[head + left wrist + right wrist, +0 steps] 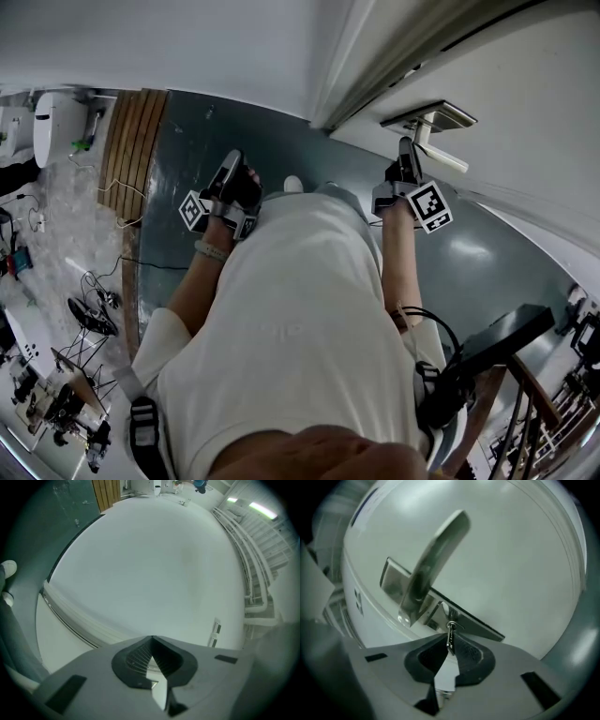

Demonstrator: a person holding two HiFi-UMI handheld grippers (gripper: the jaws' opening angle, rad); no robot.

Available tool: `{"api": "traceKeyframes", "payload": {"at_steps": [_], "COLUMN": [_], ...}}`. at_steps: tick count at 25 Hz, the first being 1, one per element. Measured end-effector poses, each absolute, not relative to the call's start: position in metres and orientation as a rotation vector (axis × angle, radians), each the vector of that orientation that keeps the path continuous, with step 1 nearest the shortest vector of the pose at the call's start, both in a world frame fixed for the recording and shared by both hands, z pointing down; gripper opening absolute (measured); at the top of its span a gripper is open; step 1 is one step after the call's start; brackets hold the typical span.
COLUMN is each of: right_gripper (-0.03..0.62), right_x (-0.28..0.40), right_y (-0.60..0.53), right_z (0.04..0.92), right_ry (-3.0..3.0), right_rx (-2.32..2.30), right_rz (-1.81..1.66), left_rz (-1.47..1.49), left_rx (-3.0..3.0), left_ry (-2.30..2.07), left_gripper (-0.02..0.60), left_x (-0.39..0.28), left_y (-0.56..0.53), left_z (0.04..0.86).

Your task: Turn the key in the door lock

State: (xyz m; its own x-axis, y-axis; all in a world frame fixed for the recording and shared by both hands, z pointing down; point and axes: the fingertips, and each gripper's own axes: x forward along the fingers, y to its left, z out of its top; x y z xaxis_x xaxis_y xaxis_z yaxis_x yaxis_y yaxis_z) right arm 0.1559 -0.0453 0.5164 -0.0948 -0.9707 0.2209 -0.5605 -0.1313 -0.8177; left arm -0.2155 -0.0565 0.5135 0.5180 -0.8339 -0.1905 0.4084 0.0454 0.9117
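The key [450, 638] is seated in the lock of the white door [520, 564], in the metal plate [393, 581] that carries the handle [438, 559]. In the right gripper view the handle is angled toward 1 o'clock, and the key is found at about 5 o'clock from the handle's base. The key's head is turned edge-on and is clamped between the jaws of the right gripper [450, 646], with the pads pressed on it from both sides. In the head view this gripper is held up to the door just beneath the handle, at about 1 o'clock from the person's body. The left gripper [152, 641] is held well apart from the lock, at 9 o'clock of the right one. Its jaws are closed tip to tip with nothing between them, and a plain white surface is faced.
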Motion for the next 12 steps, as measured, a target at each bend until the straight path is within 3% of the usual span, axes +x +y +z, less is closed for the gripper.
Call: {"api": "traceKeyframes", "payload": {"at_steps": [5,12], "right_gripper": [0.055,0.057], "right_x": [0.1583,0.154], "right_y": [-0.0446,-0.0455], "right_z": [0.523,0.5165], "right_ry": [1.418,1.569], "right_rx": [-1.409,-1.497], "right_rz": [-1.285,-1.23], "left_rz": [-0.996,-0.99], "left_rx": [1.175,1.176], "left_ry": [-0.452,-0.445], "left_gripper": [0.008,0.008], "left_x": [-0.2167,-0.2177], "left_y": [-0.0591,-0.0572], "left_z": [0.5147,0.5107]}}
